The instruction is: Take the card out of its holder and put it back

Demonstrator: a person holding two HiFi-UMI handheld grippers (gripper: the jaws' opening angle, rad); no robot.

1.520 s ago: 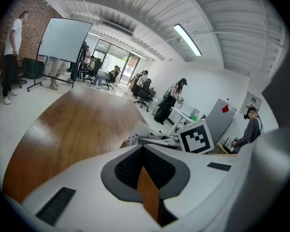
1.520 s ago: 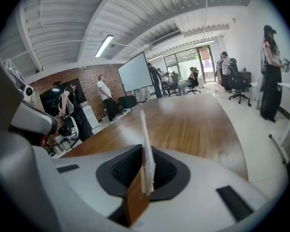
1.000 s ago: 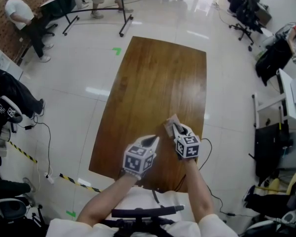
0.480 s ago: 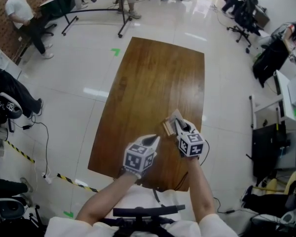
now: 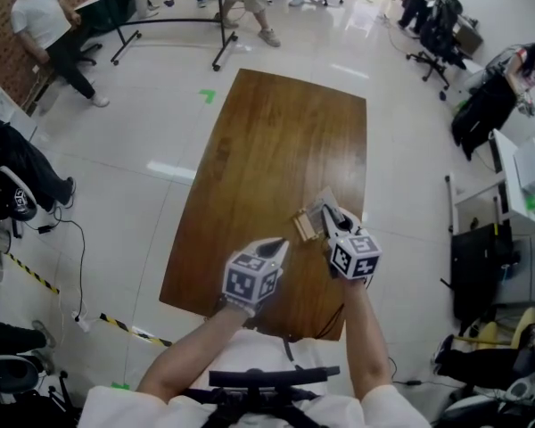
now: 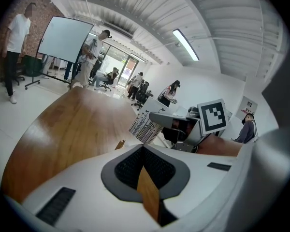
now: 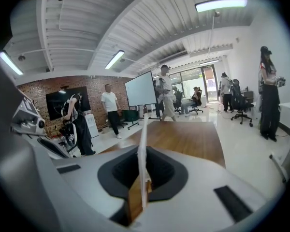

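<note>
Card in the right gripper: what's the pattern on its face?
The card is white with thin dark parallel stripes; shows best in the left gripper view.

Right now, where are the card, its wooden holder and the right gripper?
card (image 7: pixel 143 149), right gripper view, on its white edge.
wooden holder (image 5: pixel 305 226), head view, on its top.
right gripper (image 5: pixel 330 214), head view, between its fingertips.

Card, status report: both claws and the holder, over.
Right claw shut on card, edge-on. Left claw shut, empty. Card out of wooden holder on table. Nothing blocking the holder.
</note>
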